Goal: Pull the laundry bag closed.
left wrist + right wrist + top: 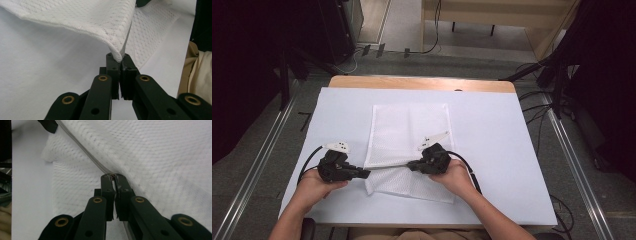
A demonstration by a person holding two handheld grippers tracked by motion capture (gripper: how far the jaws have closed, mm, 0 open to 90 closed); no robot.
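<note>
A white mesh cloth [409,135] lies in the middle of the white table [492,150], its near part lifted into a taut fold. My left gripper [366,173] is shut on the fold's left corner; in the left gripper view the jaws pinch the cloth corner [117,56]. My right gripper [411,165] is shut on the same edge further right, and in the right gripper view its jaws clamp the grey hem [110,173]. A lower layer of the cloth [412,187] stays flat on the table beneath the fold.
The white table cover ends at a wooden strip [422,82] along the far edge. Black stands and cables [557,75] crowd the floor at the right. A person's hands [459,177] hold both grippers near the front edge.
</note>
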